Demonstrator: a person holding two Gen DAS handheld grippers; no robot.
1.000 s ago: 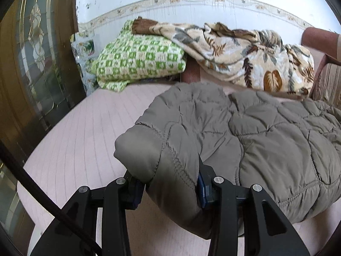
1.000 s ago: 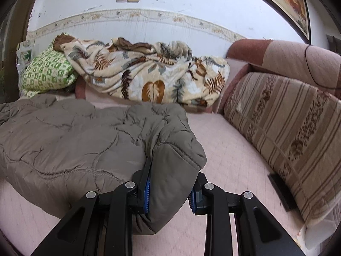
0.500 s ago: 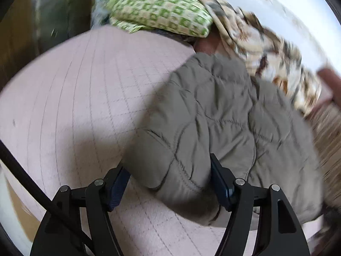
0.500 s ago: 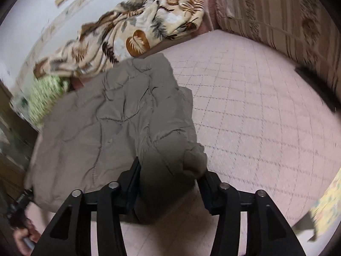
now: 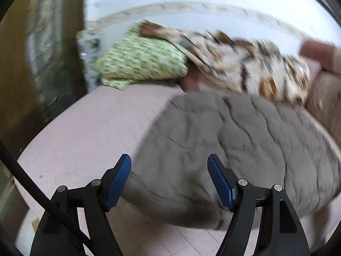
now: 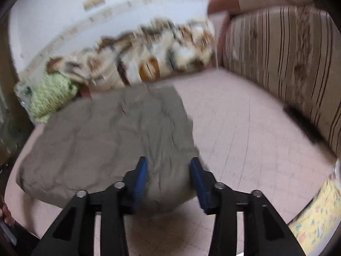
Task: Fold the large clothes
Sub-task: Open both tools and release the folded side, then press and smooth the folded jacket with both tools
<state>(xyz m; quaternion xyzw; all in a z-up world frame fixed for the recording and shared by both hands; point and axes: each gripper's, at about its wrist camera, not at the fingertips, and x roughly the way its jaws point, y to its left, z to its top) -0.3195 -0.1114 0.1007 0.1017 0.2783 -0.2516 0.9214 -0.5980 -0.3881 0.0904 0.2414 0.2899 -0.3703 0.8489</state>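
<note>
Grey-brown quilted jacket (image 5: 238, 140) lies folded on the pink bed (image 5: 89, 132), its long axis running side to side between the two tools. Left tool (image 5: 169, 166) is spread wide at the jacket's left end; right tool (image 6: 169, 168) is also spread, straddling the right end without pinching it. Each hand looks equally near its own end. Motion blur smears the seams, and the jacket's near edge is hidden behind the tool frames.
</note>
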